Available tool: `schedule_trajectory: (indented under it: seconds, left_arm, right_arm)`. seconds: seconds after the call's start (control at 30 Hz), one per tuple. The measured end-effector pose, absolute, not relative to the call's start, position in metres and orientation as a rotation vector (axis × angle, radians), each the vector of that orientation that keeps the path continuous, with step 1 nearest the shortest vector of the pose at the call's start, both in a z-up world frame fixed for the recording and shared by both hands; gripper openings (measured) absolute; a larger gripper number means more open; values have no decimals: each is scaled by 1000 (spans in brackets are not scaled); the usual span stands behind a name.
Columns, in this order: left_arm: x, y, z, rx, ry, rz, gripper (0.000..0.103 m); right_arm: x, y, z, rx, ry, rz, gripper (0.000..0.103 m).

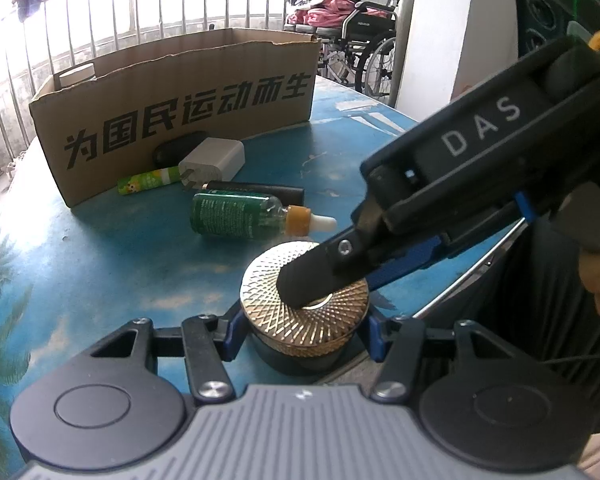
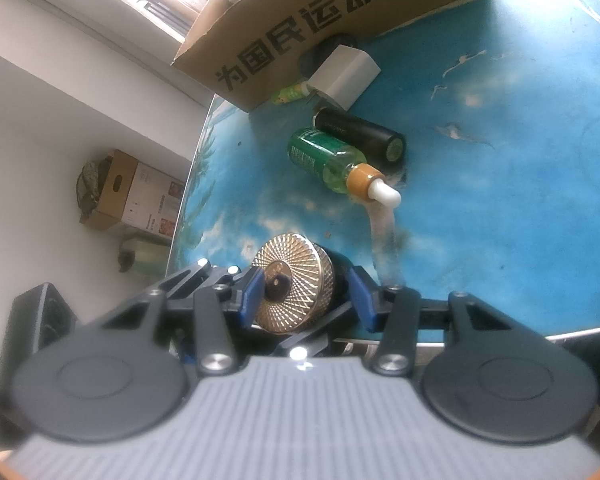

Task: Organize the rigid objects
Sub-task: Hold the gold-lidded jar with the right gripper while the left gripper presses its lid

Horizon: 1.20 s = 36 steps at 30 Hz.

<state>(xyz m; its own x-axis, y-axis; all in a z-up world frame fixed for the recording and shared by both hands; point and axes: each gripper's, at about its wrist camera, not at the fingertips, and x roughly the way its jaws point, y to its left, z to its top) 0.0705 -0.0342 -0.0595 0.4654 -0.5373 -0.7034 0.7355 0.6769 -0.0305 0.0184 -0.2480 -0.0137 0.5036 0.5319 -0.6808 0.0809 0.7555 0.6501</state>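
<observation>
A round jar with a gold patterned lid (image 1: 300, 312) and a dark body sits at the near edge of the blue table (image 1: 100, 264). My left gripper (image 1: 306, 334) is shut on it, one blue pad on each side. The right gripper comes in from the right; one black finger (image 1: 312, 272) lies across the lid's top. In the right wrist view the jar (image 2: 296, 284) appears tipped sideways between the pads of the right gripper (image 2: 306, 296), one pad on the lid face and one on the dark body. Farther back stands an open cardboard box (image 1: 180, 92).
Between the jar and the box lie a green dropper bottle (image 1: 236, 214), a black tube (image 1: 260, 191), a white charger (image 1: 212, 160), a small green tube (image 1: 148, 180) and a black oval object (image 1: 176, 150). A wheelchair (image 1: 364, 40) and a railing stand behind the table.
</observation>
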Motion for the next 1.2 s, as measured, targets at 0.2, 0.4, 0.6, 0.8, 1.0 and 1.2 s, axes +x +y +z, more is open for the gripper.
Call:
schedule_trajectory:
  seconds: [0.2, 0.4, 0.6, 0.8, 1.0, 1.2]
  left_arm:
    - [71, -36, -60, 299, 745, -801, 57]
    - [70, -35, -61, 303, 746, -804, 58]
    - [71, -36, -62, 304, 745, -804, 58]
    - [69, -36, -61, 313, 735, -800, 57]
    - [69, -37, -60, 308, 744, -795, 57]
    - [70, -36, -58, 303, 738, -792, 57]
  right_arm:
    - [18, -251, -13, 693, 1020, 290, 47]
    - [17, -252, -14, 700, 1023, 292, 47]
    - [15, -253, -14, 708, 1025, 295, 47]
    - [15, -253, -15, 712, 1023, 298, 47]
    - [15, -253, -15, 709, 1021, 297, 48]
    - [15, -252, -13, 705, 1011, 300, 48]
